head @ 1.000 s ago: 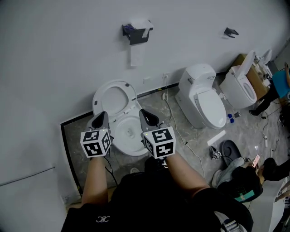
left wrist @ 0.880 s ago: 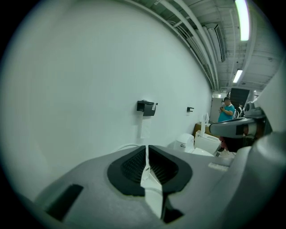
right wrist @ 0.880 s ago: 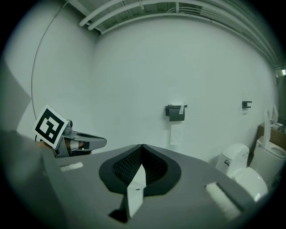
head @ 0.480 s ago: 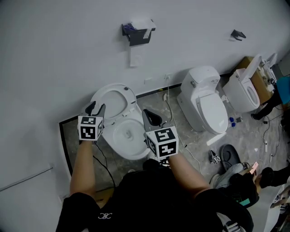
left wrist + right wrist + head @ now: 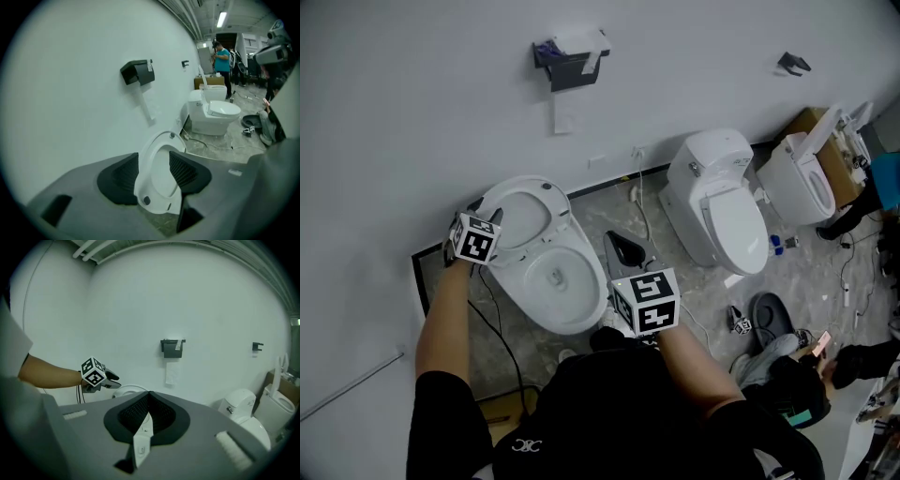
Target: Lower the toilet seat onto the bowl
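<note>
A white toilet stands against the wall with its seat (image 5: pixel 523 214) raised above the open bowl (image 5: pixel 555 278). My left gripper (image 5: pixel 487 216) is at the seat's left edge. In the left gripper view the seat's rim (image 5: pixel 157 180) stands between the two dark pads (image 5: pixel 121 176), and the jaws are opening, with a gap on the right pad's side. My right gripper (image 5: pixel 621 247) hovers to the right of the bowl, apart from it. Its jaws are shut (image 5: pixel 149 398) with nothing between them. The right gripper view also takes in the left gripper (image 5: pixel 111 382) at the seat's top (image 5: pixel 132 389).
A black paper holder (image 5: pixel 569 58) hangs on the wall above the toilet. Two more white toilets (image 5: pixel 717 202) (image 5: pixel 802 173) stand to the right, with cables (image 5: pixel 649 234) and a dark bag (image 5: pixel 776 314) on the floor. A person in teal (image 5: pixel 221 58) stands far off.
My left gripper has moved left and back from above the bowl's front to the raised seat's edge, and its jaws have opened around the rim. The right gripper has barely moved.
</note>
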`<state>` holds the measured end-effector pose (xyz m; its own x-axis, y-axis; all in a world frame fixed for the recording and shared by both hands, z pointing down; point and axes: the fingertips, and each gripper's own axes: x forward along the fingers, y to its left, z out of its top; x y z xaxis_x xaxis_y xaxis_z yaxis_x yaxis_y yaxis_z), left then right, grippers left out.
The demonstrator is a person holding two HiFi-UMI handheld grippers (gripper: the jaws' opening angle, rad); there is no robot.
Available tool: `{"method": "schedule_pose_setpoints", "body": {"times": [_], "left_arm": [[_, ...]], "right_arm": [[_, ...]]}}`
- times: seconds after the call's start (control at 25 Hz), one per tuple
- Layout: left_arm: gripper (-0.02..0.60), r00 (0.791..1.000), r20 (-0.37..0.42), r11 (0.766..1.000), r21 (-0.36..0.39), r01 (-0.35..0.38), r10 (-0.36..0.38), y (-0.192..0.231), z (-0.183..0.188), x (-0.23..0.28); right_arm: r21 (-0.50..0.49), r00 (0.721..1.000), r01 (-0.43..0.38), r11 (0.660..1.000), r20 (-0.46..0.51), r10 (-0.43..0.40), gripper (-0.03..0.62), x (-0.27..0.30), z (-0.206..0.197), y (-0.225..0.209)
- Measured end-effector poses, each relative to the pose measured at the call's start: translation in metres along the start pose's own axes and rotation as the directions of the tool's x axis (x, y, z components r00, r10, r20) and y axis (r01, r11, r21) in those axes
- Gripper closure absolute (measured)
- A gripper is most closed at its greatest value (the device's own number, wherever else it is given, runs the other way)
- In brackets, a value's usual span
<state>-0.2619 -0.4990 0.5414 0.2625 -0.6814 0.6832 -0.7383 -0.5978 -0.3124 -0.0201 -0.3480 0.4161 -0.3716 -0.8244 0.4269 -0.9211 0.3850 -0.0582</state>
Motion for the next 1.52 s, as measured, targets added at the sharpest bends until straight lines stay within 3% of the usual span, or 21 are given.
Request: {"method": "schedule_pose_setpoints", "body": {"times": [0.2,0.4,0.56,0.88,0.96,1.12,1.32,1.52], "left_arm": [[0.368,0.993,-0.118,0.999,0.051,0.005,0.001,0.015,-0.014,0.045],[0.399,0.986,-0.169,0.997,0.072,0.019,-0.007,0.023,-0.016,0.070],[0.451,0.982,-0.186,0.997,0.070,0.019,-0.005,0.021,-0.017,0.078],[0.451,0.977,-0.212,0.998,0.059,0.008,0.005,0.024,-0.023,0.090],[0.506,0.978,-0.209,0.999,0.046,-0.010,0.020,0.029,-0.024,0.091],[0.508,0.981,-0.192,0.999,0.041,-0.022,0.029,0.031,-0.024,0.091],[0.512,0.979,-0.204,0.999,0.030,0.033,-0.026,0.022,-0.030,0.085],[0.520,0.977,-0.203,0.992,0.098,0.085,-0.064,0.008,-0.031,0.080]], "right_arm": [[0.009,0.999,0.022,1.000,-0.026,-0.021,0.585,0.005,-0.009,-0.022],[0.024,0.998,0.042,0.999,-0.049,-0.041,0.585,0.011,-0.015,-0.043],[0.030,0.997,0.049,0.998,-0.061,-0.047,0.586,0.011,-0.018,-0.052],[0.026,0.995,0.047,0.999,-0.090,-0.045,0.585,0.008,-0.028,-0.054],[0.024,0.995,0.050,0.998,-0.084,-0.047,0.585,0.008,-0.027,-0.055],[0.027,0.994,0.057,0.998,-0.090,-0.054,0.586,0.008,-0.031,-0.056],[0.035,0.994,0.055,0.998,-0.095,-0.052,0.586,0.008,-0.034,-0.052],[0.037,0.995,0.049,0.998,-0.093,-0.045,0.585,0.007,-0.037,-0.043]]}}
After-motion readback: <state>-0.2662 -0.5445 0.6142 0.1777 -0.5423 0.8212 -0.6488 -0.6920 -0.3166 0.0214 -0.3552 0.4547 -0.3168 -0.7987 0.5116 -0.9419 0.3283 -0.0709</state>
